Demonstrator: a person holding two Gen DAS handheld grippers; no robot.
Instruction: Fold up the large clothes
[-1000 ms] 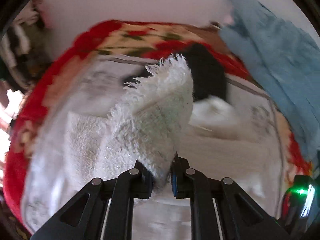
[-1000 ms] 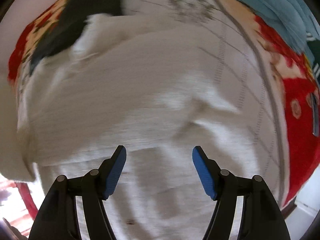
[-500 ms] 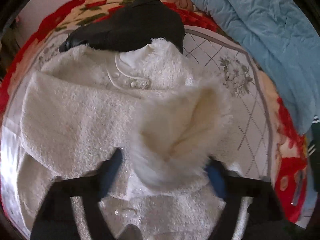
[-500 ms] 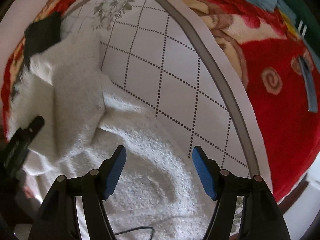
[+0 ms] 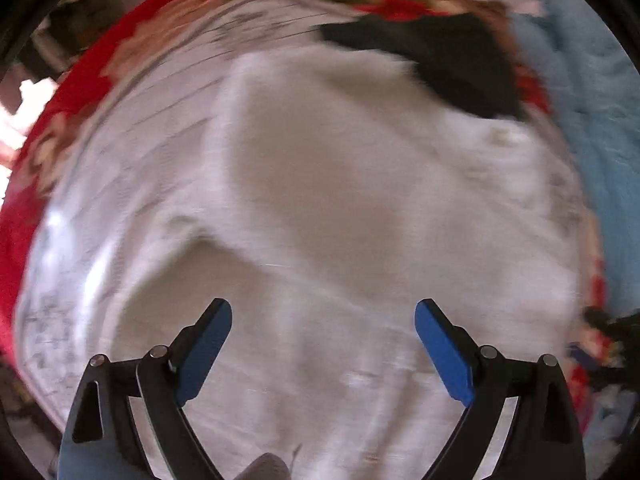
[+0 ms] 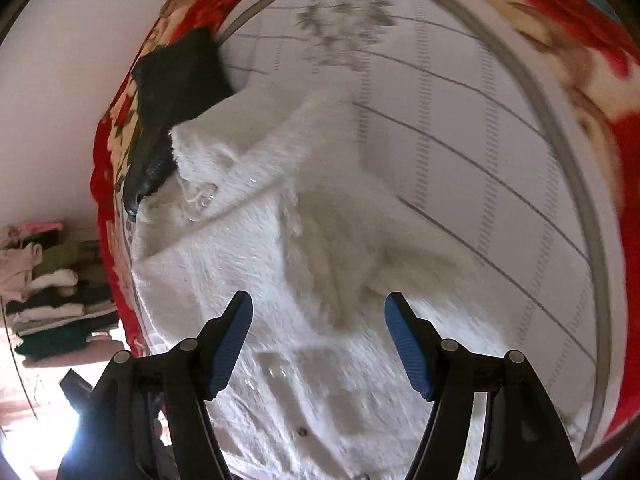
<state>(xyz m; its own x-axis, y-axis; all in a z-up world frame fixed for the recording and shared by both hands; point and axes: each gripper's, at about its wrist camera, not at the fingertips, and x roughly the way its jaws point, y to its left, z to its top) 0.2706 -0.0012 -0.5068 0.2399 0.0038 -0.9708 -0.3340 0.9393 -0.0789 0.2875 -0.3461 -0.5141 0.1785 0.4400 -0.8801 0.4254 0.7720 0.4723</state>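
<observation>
A white fluffy garment (image 5: 340, 208) lies spread on a white quilted sheet (image 5: 132, 148), blurred by motion in the left wrist view. My left gripper (image 5: 323, 344) is open and empty just above it. In the right wrist view the same garment (image 6: 280, 280) shows a sleeve folded across its body. My right gripper (image 6: 319, 340) is open and empty above the garment's lower part.
A black garment (image 5: 440, 60) lies at the garment's far end; it also shows in the right wrist view (image 6: 180, 76). A red floral blanket (image 6: 580, 80) lies under the sheet (image 6: 480, 140). A blue blanket (image 5: 592, 120) lies at the right. Stacked clothes (image 6: 48, 280) stand beyond the bed.
My left gripper has let go of the white sleeve and opened; the sleeve now lies folded over the body. Both grippers have shifted above the garment.
</observation>
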